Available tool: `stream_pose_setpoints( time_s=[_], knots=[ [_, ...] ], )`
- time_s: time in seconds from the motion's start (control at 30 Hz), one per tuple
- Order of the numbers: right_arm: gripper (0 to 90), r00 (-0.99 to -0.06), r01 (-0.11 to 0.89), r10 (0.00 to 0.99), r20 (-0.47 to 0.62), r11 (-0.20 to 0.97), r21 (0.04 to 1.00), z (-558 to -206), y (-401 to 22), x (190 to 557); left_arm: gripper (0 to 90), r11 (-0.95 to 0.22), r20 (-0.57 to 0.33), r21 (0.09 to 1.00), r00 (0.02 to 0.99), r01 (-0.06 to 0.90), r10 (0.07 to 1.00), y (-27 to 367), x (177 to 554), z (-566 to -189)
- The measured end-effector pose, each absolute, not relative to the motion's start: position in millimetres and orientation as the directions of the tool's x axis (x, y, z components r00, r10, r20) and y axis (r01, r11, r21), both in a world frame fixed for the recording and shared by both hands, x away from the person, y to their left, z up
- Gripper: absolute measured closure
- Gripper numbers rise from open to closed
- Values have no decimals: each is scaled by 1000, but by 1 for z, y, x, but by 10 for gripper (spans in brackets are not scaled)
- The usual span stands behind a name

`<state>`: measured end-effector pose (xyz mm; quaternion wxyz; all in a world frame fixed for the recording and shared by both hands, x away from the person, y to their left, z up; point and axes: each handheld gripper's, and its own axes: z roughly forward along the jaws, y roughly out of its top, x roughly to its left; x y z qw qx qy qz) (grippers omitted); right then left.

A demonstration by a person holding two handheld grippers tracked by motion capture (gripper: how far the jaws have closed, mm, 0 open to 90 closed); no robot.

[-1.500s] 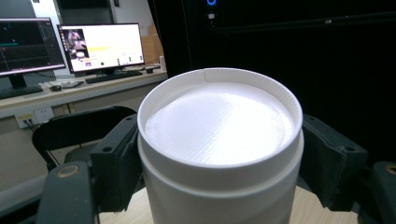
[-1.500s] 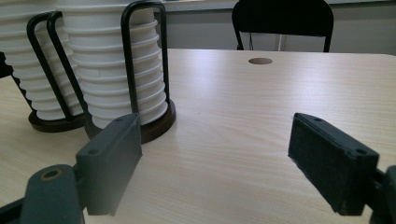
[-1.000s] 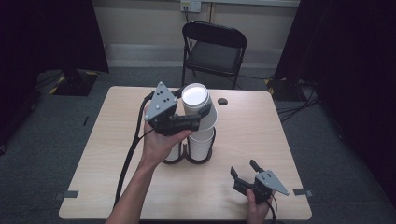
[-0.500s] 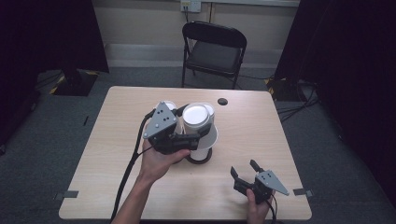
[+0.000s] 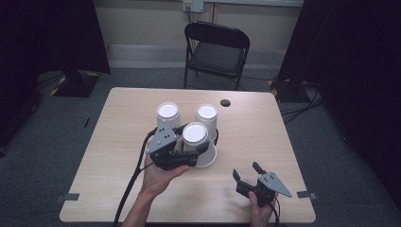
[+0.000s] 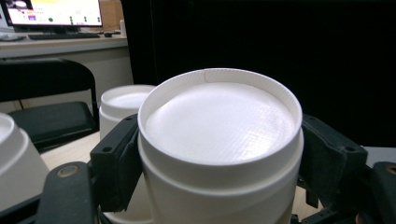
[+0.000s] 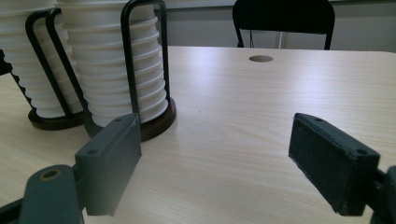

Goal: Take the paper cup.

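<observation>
Plainly light, thin-walled and easy to crush: upturned white cup point(image 5: 196, 142) clamped just under its base rim in left gripper point(image 5: 182, 153), beside two cup stacks point(image 5: 169, 116) in black racks on table point(image 5: 265, 132); right gripper point(image 5: 249, 176) agape, empty.

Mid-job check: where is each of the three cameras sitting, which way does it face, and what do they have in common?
High view: above the near table edge, looking forward and down on the table; both forearms, left gripper, right gripper.
Left gripper view: on the left gripper, facing the upside-down white cup clamped in its jaws.
Right gripper view: low on the right gripper, facing across the table past open jaws to the cup stacks.
Shared: cup stacks, black chair.
</observation>
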<state>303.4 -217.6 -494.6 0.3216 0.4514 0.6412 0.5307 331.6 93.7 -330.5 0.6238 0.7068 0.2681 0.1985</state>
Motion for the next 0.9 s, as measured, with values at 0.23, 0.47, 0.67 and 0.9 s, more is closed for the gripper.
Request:
stream_pose_setpoints(
  time_s=[0.23,0.47,0.67,0.9],
  knots=[
    [212,-445,234,895,37,76,969,-494,-212,302,230,-74,-96,980,767,184,634,97,332,-353],
    [185,-492,249,867,78,55,967,-494,-201,299,230,-53,-141,973,764,223,630,99,333,-366],
    [221,-539,220,838,80,49,974,-492,-178,291,230,-41,-175,968,778,249,603,101,333,-382],
    [286,-593,188,803,60,66,980,-489,-157,288,231,-16,-233,953,766,302,600,106,334,-395]
  ],
)
